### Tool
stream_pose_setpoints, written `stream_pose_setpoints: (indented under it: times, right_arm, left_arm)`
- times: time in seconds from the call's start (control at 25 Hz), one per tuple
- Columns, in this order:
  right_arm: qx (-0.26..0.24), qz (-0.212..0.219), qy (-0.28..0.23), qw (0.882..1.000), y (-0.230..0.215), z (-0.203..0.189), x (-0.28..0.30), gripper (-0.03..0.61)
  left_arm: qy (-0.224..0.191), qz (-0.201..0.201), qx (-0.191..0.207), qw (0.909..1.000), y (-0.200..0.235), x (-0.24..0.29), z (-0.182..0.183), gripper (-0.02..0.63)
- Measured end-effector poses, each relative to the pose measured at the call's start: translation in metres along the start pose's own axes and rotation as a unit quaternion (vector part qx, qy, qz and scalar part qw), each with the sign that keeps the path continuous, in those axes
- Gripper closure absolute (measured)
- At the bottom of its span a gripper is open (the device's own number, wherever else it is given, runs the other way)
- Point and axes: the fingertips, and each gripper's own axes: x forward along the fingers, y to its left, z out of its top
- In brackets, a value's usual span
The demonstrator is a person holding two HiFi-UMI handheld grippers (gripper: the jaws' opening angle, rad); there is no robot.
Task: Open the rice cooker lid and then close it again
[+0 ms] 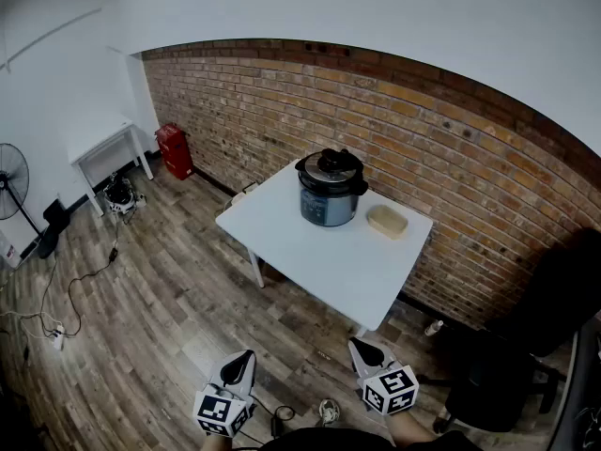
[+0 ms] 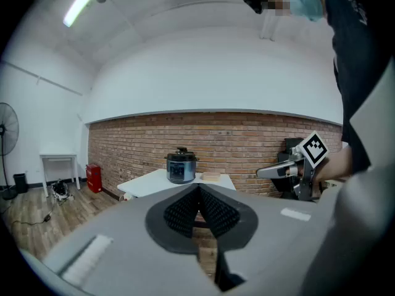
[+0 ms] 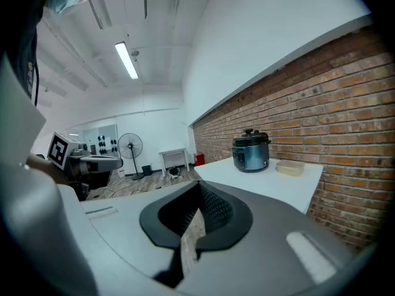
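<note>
One grey rice cooker (image 1: 329,197), lid (image 1: 331,164) shut, left gripper (image 1: 246,356) and right gripper (image 1: 358,347) pressed together

Grey rice cooker (image 1: 330,189), black lid (image 1: 331,164) shut, upright on white table (image 1: 319,256)

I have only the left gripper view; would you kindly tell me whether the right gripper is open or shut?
Observer: The right gripper is shut, with nothing between its jaws.
Operator: Thanks. Does the tan container touch the rice cooker?
Observer: No; in the head view the tan container sits apart from the rice cooker, on its right.
Operator: Is either gripper over the table?
Observer: No; the left gripper and the right are both short of the white table, above the wood floor.
</note>
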Motion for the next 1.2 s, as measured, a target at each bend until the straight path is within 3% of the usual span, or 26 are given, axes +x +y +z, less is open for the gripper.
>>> stream_pose_setpoints:
  times: [0.16, 0.32, 0.36, 0.4, 0.48, 0.56, 0.96, 1.2]
  right_arm:
    - [0.0, -0.001, 0.001, 1.0, -0.007, 0.0, 0.004, 0.574]
    - [0.016, 0.01, -0.022, 1.0, -0.021, 0.01, 0.012, 0.572]
    - [0.015, 0.015, -0.033, 0.999, -0.024, 0.014, 0.014, 0.573]
    - [0.012, 0.019, -0.041, 0.999, -0.028, 0.018, 0.017, 0.516]
    - [0.004, 0.026, -0.047, 0.999, -0.034, 0.026, 0.024, 0.298]
    - [-0.007, 0.031, -0.053, 0.998, -0.042, 0.034, 0.032, 0.261]
    - [0.005, 0.043, -0.072, 0.996, -0.088, 0.059, 0.072, 0.252]
    - [0.007, 0.024, -0.062, 0.998, -0.1, 0.066, 0.114, 0.252]
  left_arm:
    - [0.013, -0.001, -0.017, 0.9998, -0.003, 0.009, -0.003, 0.613]
    - [-0.026, -0.002, -0.028, 0.9993, 0.0, 0.027, 0.006, 0.611]
    - [-0.034, -0.005, -0.038, 0.9987, -0.002, 0.033, 0.008, 0.561]
    - [-0.038, -0.009, -0.048, 0.9981, -0.004, 0.038, 0.009, 0.481]
    - [-0.04, -0.017, -0.05, 0.9978, -0.009, 0.049, 0.011, 0.443]
    - [-0.046, -0.015, -0.039, 0.9981, -0.011, 0.06, 0.014, 0.414]
    - [-0.033, 0.017, -0.041, 0.9985, 0.007, 0.106, 0.011, 0.38]
    - [-0.03, 0.002, -0.051, 0.9982, 0.048, 0.149, 0.01, 0.38]
